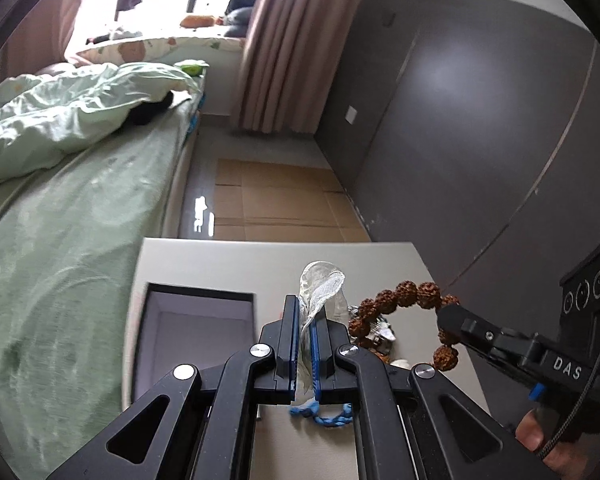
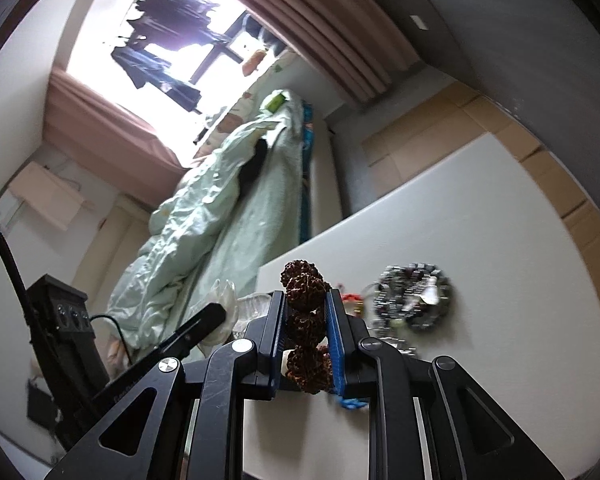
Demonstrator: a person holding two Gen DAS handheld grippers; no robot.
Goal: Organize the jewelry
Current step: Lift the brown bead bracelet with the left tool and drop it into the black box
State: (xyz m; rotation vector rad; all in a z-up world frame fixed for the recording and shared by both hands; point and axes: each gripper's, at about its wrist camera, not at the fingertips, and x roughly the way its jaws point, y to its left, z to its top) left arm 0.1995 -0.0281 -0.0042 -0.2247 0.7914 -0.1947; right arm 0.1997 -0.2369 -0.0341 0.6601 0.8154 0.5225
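Observation:
My left gripper (image 1: 305, 312) is shut on a sheer white mesh pouch (image 1: 322, 286) and holds it upright above the white table (image 1: 220, 264). My right gripper (image 2: 306, 300) is shut on a brown rudraksha bead bracelet (image 2: 305, 320); in the left wrist view the bracelet (image 1: 404, 296) hangs in the air just right of the pouch, held by the right gripper (image 1: 446, 314). An open grey jewelry box (image 1: 196, 332) lies on the table left of my left gripper. A blue cord (image 1: 320, 416) lies under the left gripper.
A dark silver bead bracelet (image 2: 414, 300) and small trinkets (image 2: 352, 300) lie on the table. A bed with green bedding (image 1: 60, 208) stands at the left. A grey wall (image 1: 480, 120) is at the right, cardboard (image 1: 276, 200) on the floor beyond the table.

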